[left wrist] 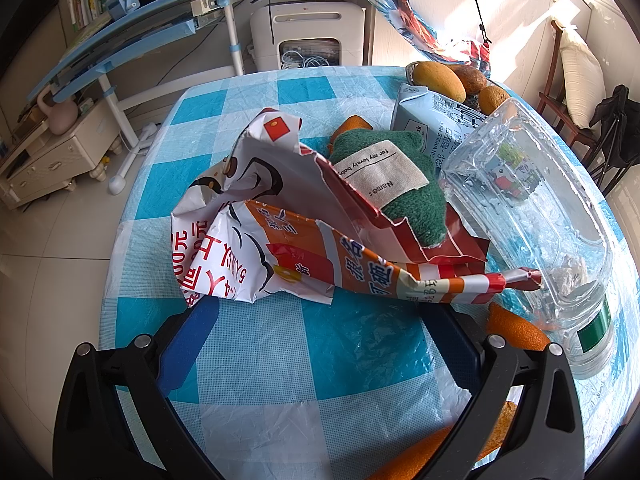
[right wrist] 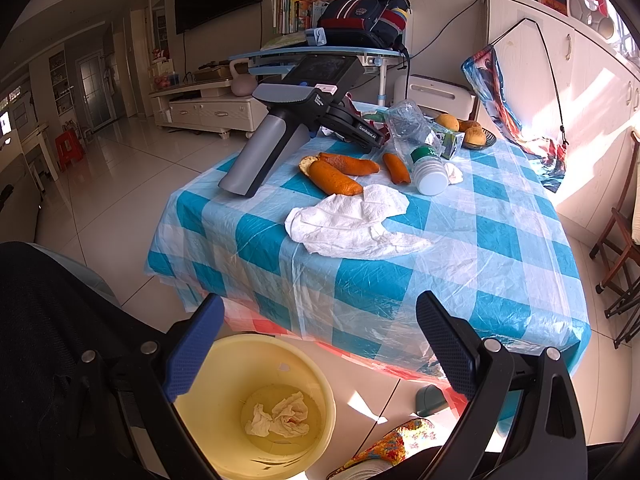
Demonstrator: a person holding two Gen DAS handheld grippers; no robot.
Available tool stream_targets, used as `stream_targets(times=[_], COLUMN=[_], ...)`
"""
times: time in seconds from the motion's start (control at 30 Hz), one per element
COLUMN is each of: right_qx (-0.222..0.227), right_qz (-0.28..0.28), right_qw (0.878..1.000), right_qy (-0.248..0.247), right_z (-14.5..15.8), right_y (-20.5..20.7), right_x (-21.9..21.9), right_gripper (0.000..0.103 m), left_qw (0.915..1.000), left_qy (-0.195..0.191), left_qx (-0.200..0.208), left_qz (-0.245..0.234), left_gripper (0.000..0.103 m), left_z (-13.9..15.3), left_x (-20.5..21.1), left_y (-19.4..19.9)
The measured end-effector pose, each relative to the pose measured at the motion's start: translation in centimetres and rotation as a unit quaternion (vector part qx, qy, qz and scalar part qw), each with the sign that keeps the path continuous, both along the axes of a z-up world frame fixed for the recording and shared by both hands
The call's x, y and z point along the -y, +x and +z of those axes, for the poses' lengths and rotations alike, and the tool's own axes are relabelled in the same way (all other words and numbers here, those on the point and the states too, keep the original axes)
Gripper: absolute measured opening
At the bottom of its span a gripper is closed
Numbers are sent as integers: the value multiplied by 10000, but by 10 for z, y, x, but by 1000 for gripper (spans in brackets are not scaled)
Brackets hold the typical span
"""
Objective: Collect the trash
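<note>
Hovering right tool (jaws apart)

Left gripper was spread wide, nothing pinched between its fingers, resting low and pointing forward. Right gripper was gaping too, empty between the jaws, tilted downward, well apart from the left.

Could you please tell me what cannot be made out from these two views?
- Left view: the green plush toy is partly covered by the torn snack wrapper.
- Left view: the milk carton is partly behind the clear plastic bottle.
- Right view: the yellow bin is partly hidden by the right tool.
</note>
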State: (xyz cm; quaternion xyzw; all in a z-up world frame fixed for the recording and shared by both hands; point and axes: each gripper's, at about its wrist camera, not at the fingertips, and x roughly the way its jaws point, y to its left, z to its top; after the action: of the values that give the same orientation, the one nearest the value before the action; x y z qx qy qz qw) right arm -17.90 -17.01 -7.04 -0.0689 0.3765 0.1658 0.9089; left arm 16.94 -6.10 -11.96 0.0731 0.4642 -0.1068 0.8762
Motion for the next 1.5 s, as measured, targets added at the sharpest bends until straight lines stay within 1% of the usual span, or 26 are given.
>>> stream_targets(times=[1.5], right_qx=[34], right_qz=[-10], right_qw=[10000], right_qy=[15], right_z=[3], right_y=[0], right_x=[3], right_gripper=[93], left_qw=[10000], left_qy=[-1], left_qx=[-1], left_qz=[2], left_gripper=[96], left_z=[0], left_x=[0], left_y=[0])
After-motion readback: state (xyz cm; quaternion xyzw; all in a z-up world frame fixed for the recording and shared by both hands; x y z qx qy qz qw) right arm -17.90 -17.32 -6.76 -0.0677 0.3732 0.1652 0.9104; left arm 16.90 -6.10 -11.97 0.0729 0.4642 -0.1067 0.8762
